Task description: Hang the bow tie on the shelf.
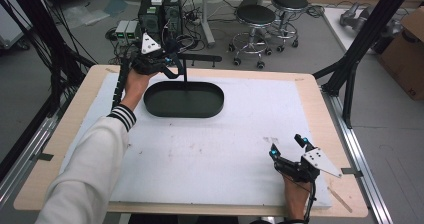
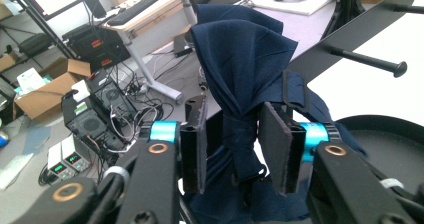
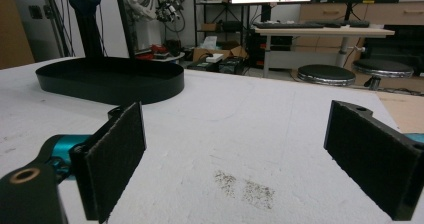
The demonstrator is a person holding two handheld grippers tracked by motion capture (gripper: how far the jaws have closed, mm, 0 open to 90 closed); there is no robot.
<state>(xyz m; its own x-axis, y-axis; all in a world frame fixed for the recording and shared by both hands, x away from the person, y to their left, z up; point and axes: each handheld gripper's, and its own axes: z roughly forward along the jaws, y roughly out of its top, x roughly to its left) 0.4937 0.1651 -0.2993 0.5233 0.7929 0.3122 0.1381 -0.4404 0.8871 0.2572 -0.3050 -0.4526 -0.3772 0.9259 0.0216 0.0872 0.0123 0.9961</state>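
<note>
At 11 o'clock on the pad [image 1: 225, 154], left gripper [image 1: 167, 59] up at the far edge, held level above the near-left rim of the tray [image 1: 184, 115]. Jaws parted, straddling the knot of a navy cloth [image 2: 240, 59]; seen along the left gripper [image 2: 232, 129], a clear gap at the pad on the 9 o'clock side, and the 3 o'clock pad just beside the knot, not pressing. Cloth bunched and standing up between the jaws, fanning out above them, with more folds hanging below. Draped at the left end of the bar [image 1: 200, 59], which crosses above the tray on a thin post [image 1: 186, 79]. From the left gripper view, bar [image 2: 350, 34] running off toward 2 o'clock, with a peg [image 2: 370, 61] sticking out beneath it.

At 5 o'clock on the pad, right gripper [image 1: 287, 146] resting low, jaws spread wide over bare surface, holding nothing. Along the right gripper [image 3: 235, 149], tray [image 3: 110, 86] well apart at 10 o'clock.

Beyond the table at 12 o'clock, computers [image 1: 160, 11]; at 1 o'clock, stools [image 1: 255, 16].
</note>
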